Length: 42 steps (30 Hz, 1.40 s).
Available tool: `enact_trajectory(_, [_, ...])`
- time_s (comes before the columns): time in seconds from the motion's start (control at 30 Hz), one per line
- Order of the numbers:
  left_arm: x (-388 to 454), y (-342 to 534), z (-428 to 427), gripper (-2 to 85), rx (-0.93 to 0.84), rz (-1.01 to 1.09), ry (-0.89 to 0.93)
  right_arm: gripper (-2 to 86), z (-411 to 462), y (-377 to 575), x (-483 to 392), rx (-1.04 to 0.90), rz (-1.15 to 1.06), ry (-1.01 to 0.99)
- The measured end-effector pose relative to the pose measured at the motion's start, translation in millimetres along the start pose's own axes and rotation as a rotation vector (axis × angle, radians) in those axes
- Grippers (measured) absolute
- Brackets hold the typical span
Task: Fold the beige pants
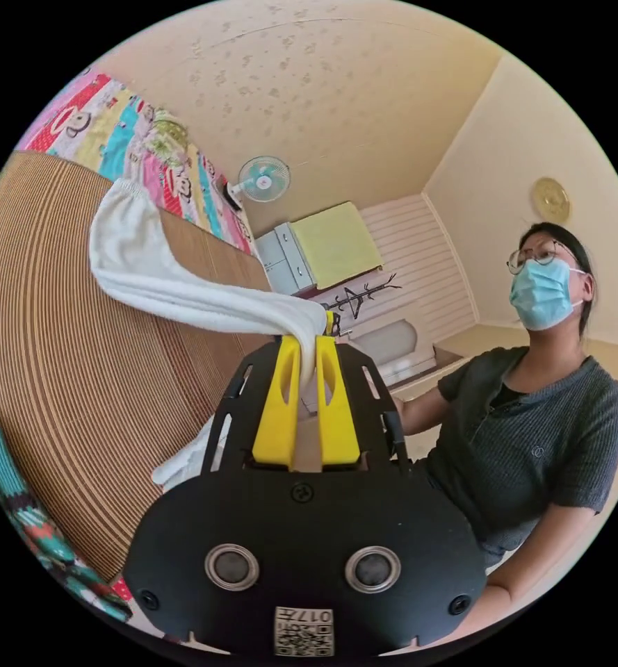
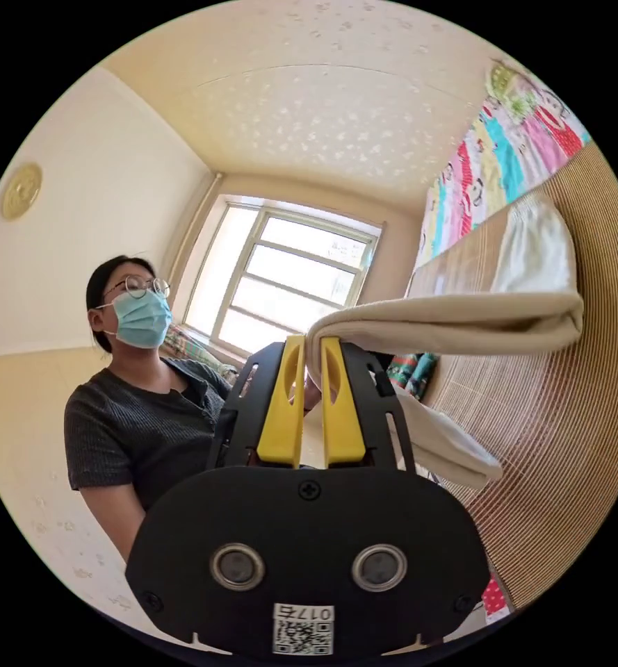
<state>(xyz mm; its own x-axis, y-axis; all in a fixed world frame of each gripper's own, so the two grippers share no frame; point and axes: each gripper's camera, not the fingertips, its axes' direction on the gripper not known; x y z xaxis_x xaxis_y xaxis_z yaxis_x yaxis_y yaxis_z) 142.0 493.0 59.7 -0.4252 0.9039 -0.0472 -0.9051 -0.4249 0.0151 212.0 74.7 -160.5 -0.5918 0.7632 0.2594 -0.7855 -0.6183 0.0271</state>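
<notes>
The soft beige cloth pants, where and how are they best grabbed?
By the bunched edge, as now: the left tongs and right tongs each pinch a gathered fold of the beige cloth pants, coming end-on; thin folds fit between narrow jaws.

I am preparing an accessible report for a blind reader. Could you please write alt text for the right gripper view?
The right gripper, with yellow jaws shut on the beige pants, lifts the cloth above a woven straw mat. A person in a dark shirt sits behind it, before a bright window.
</notes>
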Motion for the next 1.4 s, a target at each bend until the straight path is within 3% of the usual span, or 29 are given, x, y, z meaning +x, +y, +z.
enact_trajectory(0.27, [237,-31,-39,4.3,0.108,0.409,-0.012,1.0,38,-72,-240,-0.085,-0.429,-0.025])
enact_trajectory(0.37, [283,-55,-54,4.5,0.188,0.448,-0.021,0.8,49,-106,-274,-0.074,-0.430,0.036])
enact_trajectory(0.47, [291,-82,-57,4.7,0.239,0.382,-0.140,0.7,54,-143,-254,-0.054,-0.316,0.168])
enact_trajectory(0.6, [214,-134,-34,4.8,0.227,0.186,-0.364,0.7,58,-185,-173,-0.062,-0.118,0.335])
enact_trajectory(0.83, [14,-197,3,4.8,0.137,-0.077,-0.476,1.0,60,-222,-20,-0.129,0.127,0.537])
enact_trajectory(1.03, [-101,-109,42,5.0,-0.039,-0.262,-0.458,2.7,48,-98,7,-0.155,0.154,0.521])
enact_trajectory(1.1, [-132,-43,53,5.1,-0.074,-0.375,-0.370,3.6,42,-39,16,-0.157,0.230,0.510])
enact_trajectory(1.17, [-156,5,61,5.6,-0.119,-0.501,-0.343,5.7,38,41,43,-0.155,0.442,0.524])
enact_trajectory(1.27, [-197,61,59,8.3,-0.238,-0.726,-0.433,9.7,33,123,76,-0.142,0.732,0.573])
enact_trajectory(1.4, [-240,57,21,12.3,-0.177,-0.785,-0.369,12.8,15,140,80,0.057,0.765,0.519])
